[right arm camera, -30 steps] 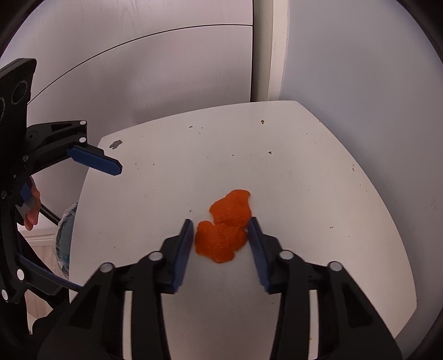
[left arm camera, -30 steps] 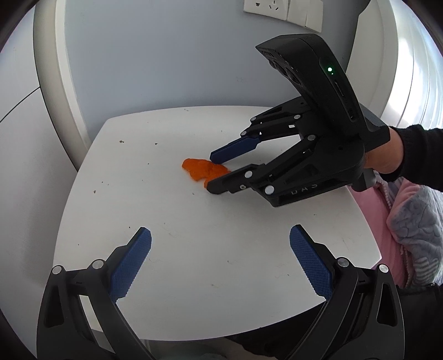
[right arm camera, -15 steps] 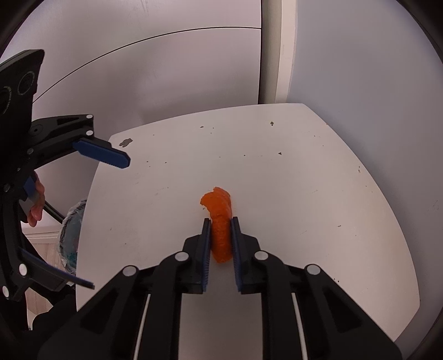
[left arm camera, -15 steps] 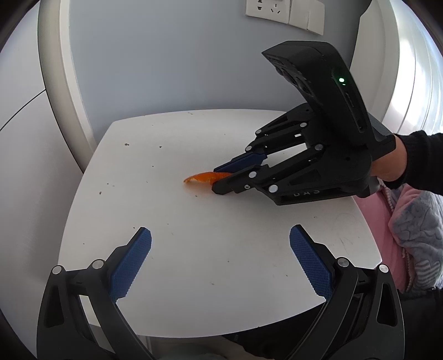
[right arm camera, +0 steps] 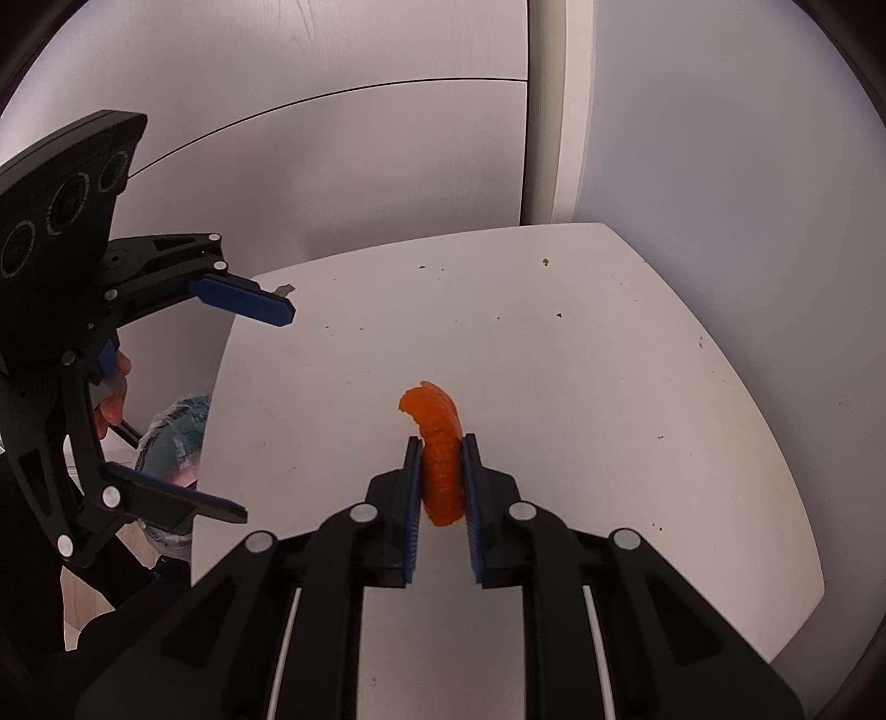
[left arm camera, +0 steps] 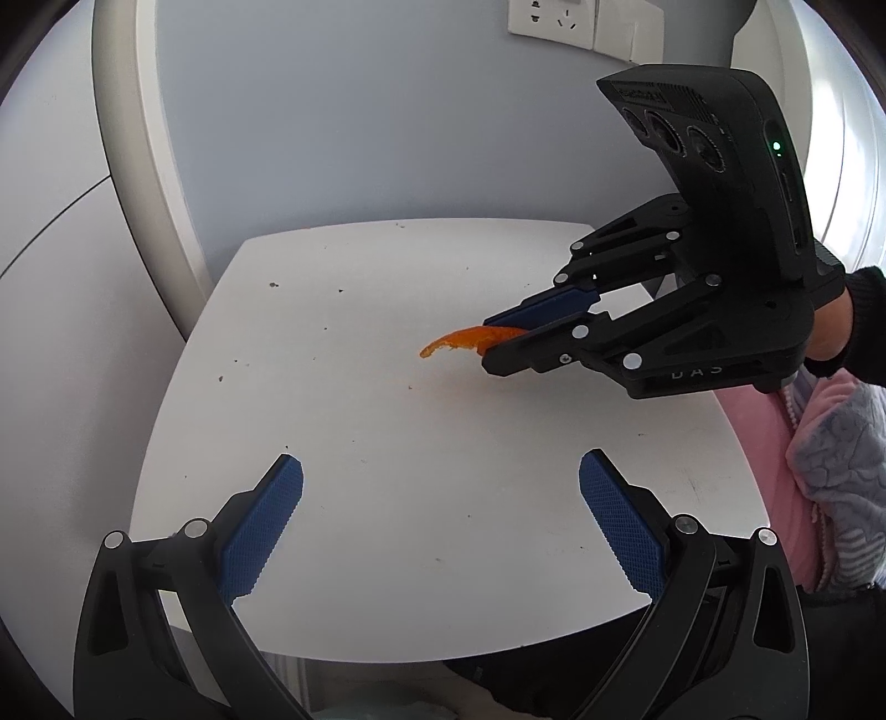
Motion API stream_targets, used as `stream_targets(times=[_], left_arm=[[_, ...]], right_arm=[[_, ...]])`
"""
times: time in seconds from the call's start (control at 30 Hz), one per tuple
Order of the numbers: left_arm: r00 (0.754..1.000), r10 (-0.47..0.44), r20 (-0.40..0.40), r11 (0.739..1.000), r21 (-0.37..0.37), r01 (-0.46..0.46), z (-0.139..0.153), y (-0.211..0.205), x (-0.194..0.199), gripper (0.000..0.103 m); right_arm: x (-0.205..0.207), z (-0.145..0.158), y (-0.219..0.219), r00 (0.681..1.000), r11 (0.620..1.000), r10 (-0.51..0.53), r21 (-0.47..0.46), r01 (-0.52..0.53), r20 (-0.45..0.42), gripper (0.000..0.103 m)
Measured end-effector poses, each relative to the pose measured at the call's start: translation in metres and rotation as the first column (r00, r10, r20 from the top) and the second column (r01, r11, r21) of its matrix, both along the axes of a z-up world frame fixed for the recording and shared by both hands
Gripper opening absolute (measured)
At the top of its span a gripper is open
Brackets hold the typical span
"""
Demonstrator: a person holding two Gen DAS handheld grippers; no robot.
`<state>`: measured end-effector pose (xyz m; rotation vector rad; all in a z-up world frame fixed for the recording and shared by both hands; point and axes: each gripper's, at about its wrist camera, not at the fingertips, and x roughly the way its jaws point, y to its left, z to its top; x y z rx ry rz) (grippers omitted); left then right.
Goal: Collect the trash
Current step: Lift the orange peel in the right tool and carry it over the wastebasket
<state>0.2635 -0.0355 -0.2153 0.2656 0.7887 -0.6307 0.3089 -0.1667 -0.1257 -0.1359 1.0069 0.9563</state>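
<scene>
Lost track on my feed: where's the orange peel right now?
The orange peel is pinched between the fingers of the right hand-held gripper, over the middle of the white table; the left wrist view shows it just above the tabletop.

A home room, by the look of it: a small white table [left arm camera: 387, 443] speckled with crumbs stands against a pale blue wall [left arm camera: 343, 122], with a wall socket [left arm camera: 551, 22] above the table and soft pink fleece fabric [left arm camera: 819, 454] beside it
</scene>
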Motion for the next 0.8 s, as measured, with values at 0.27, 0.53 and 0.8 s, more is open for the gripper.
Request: stream_targets(times=[0.27,0.53,0.8], left_arm=[[0.999,0.045,0.025,0.999,0.009,-0.045,0.011,0.002,-0.013,0.097],[0.992,0.116,0.05,0.993,0.01,-0.117,0.014,0.014,-0.039,0.097],[0.979,0.194,0.068,0.981,-0.003,-0.194,0.018,0.043,-0.076,0.097]], right_arm=[[-0.014,0.02,-0.004,1.0,1.0,0.017,0.009,-0.017,0.02,0.015],[-0.039,0.042,0.006,0.997,0.998,0.053,0.025,-0.055,0.06,0.015],[-0.066,0.058,0.034,0.99,0.992,0.112,0.051,-0.116,0.08,0.015]])
